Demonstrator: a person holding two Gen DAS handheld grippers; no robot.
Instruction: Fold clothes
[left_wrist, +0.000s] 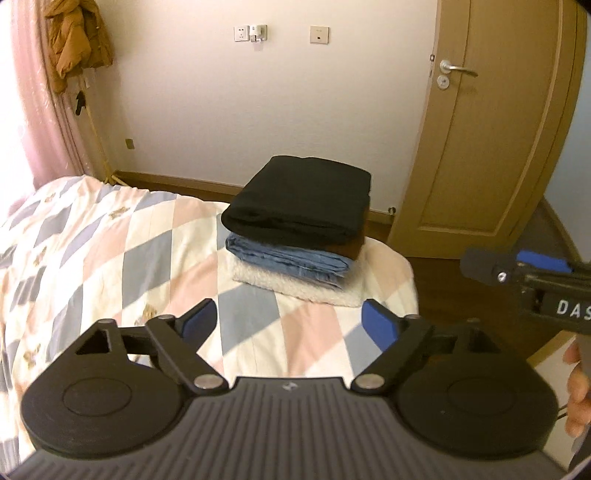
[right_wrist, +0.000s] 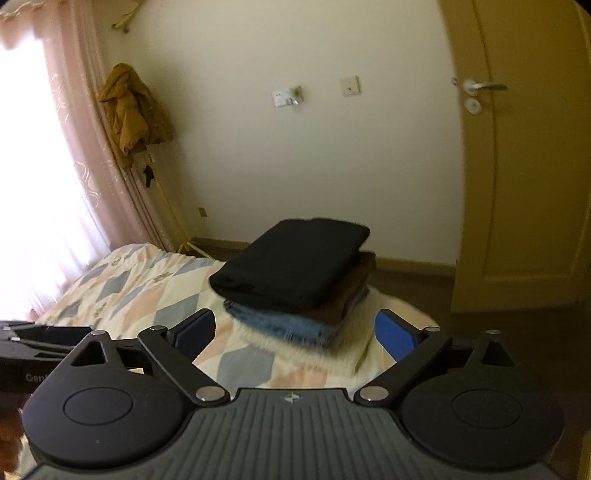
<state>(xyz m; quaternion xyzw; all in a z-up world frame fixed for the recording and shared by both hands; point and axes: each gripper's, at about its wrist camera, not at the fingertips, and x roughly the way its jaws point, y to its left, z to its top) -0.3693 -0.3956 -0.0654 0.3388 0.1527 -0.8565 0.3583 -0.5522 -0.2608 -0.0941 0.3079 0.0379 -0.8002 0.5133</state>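
Observation:
A stack of folded clothes sits near the far right corner of the bed: a black garment (left_wrist: 301, 199) on top, a brown one (left_wrist: 356, 247) under it, folded blue denim (left_wrist: 291, 260) below, and a white fleecy piece (left_wrist: 295, 288) at the bottom. The stack also shows in the right wrist view, with the black garment (right_wrist: 291, 260) uppermost. My left gripper (left_wrist: 290, 325) is open and empty, held above the bed short of the stack. My right gripper (right_wrist: 295, 332) is open and empty, also just short of the stack. The right gripper shows at the right edge of the left wrist view (left_wrist: 532, 273).
The bed has a quilt (left_wrist: 122, 251) with pink, blue and cream diamonds. A wooden door (left_wrist: 491, 122) stands at the right. Pink curtains (left_wrist: 40, 110) and a hanging mustard jacket (left_wrist: 77, 37) are at the left. Dark floor lies beyond the bed.

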